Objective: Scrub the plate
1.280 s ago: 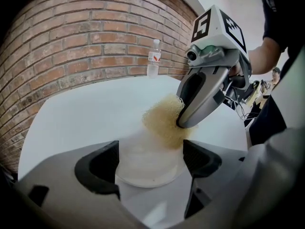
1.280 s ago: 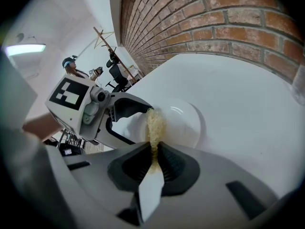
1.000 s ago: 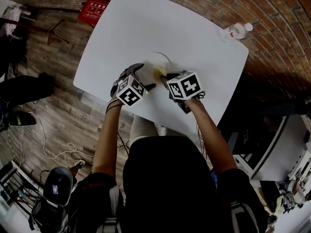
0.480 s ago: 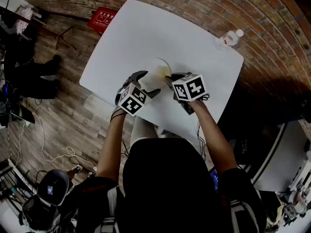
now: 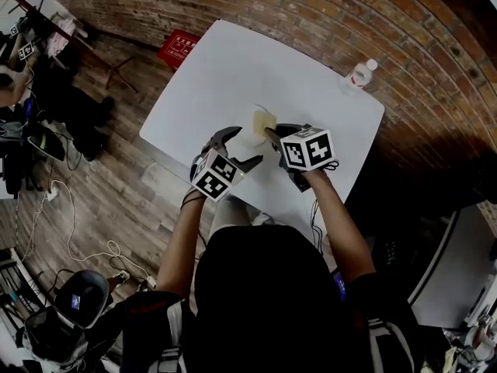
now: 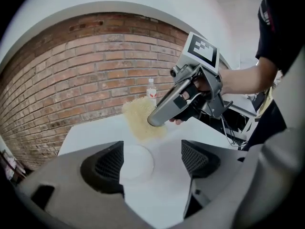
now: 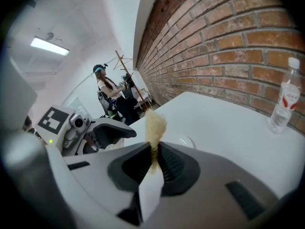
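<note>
A small white plate (image 6: 136,162) lies flat on the white table (image 5: 233,61); the right gripper view shows it just beyond the jaws (image 7: 185,140). My left gripper (image 6: 152,160) is open, its jaws standing either side of the plate without touching it. My right gripper (image 7: 153,157) is shut on a yellow scrubbing sponge (image 7: 155,125). From the left gripper view the sponge (image 6: 139,119) hangs in the air past the plate's far edge. In the head view the sponge (image 5: 262,121) covers most of the plate, with the left gripper (image 5: 242,144) and right gripper (image 5: 269,130) close together.
A clear water bottle (image 5: 359,74) stands at the table's far right corner near the brick wall (image 6: 71,80). A red sign (image 5: 180,49) lies on the wood floor to the left. A person (image 7: 107,92) stands in the background.
The sponge now sits higher and looks larger over the plate than a second ago. Both grippers have stayed close together at the near edge while the head camera shifted.
</note>
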`<state>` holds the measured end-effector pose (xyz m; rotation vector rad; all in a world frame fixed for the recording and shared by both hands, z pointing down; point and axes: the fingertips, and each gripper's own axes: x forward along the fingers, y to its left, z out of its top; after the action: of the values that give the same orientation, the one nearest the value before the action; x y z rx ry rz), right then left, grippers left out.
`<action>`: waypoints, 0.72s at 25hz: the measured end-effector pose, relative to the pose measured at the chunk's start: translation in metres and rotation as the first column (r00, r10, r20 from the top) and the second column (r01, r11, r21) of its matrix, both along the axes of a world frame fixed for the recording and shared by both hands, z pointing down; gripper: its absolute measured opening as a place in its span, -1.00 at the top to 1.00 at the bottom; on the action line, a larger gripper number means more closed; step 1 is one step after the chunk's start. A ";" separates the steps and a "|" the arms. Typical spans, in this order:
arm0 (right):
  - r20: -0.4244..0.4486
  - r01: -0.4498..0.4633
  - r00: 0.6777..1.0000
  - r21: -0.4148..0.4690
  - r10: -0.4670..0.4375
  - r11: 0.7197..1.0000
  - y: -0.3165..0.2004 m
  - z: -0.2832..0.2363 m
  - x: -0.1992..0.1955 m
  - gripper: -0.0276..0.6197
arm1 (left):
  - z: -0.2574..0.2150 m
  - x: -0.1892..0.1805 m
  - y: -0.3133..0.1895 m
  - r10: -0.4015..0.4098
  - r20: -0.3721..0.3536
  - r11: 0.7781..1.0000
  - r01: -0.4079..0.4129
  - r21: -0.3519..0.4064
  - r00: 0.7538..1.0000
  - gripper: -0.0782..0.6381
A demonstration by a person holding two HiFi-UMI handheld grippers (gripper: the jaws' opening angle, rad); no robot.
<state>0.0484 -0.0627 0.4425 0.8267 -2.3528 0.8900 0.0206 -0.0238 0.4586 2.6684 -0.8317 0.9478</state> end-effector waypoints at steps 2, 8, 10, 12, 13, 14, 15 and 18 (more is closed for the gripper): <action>0.027 -0.001 1.000 0.029 0.000 1.000 0.001 -0.014 0.003 0.79 | -0.013 0.003 0.002 -0.015 -0.002 0.999 0.015 0.038 1.000 -0.31; 0.082 -0.012 0.997 0.117 0.003 0.993 0.005 -0.050 0.008 0.79 | -0.053 -0.005 0.007 -0.130 -0.018 0.975 0.131 0.182 0.991 0.36; 0.077 -0.017 0.997 0.141 0.006 0.990 0.006 -0.055 0.012 0.79 | -0.070 -0.005 0.007 -0.181 -0.074 0.959 0.192 0.208 0.981 0.45; 0.067 -0.024 0.998 0.165 0.013 0.986 0.007 -0.060 0.016 0.79 | -0.090 -0.004 0.007 -0.207 -0.116 0.942 0.229 0.246 0.972 0.52; 0.069 -0.028 0.997 0.175 0.016 0.984 0.007 -0.064 0.016 0.79 | -0.100 -0.005 0.007 -0.215 -0.132 0.934 0.243 0.260 0.968 0.57; 0.074 -0.031 0.997 0.185 0.017 0.982 0.007 -0.070 0.015 0.79 | -0.107 -0.007 0.006 -0.225 -0.148 0.928 0.258 0.268 0.963 0.59; 0.082 -0.033 0.997 0.196 0.017 0.980 0.008 -0.076 0.013 0.79 | -0.114 -0.009 0.006 -0.235 -0.164 0.923 0.273 0.273 0.958 0.62; 0.106 -0.042 0.994 0.230 0.018 0.972 0.013 -0.092 0.006 0.79 | -0.127 -0.018 0.007 -0.262 -0.217 0.907 0.317 0.277 0.940 0.67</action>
<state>0.0543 -0.0502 0.3507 0.9293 -2.5769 0.6925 0.0023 -0.0166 0.3315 2.7120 -1.3872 0.5387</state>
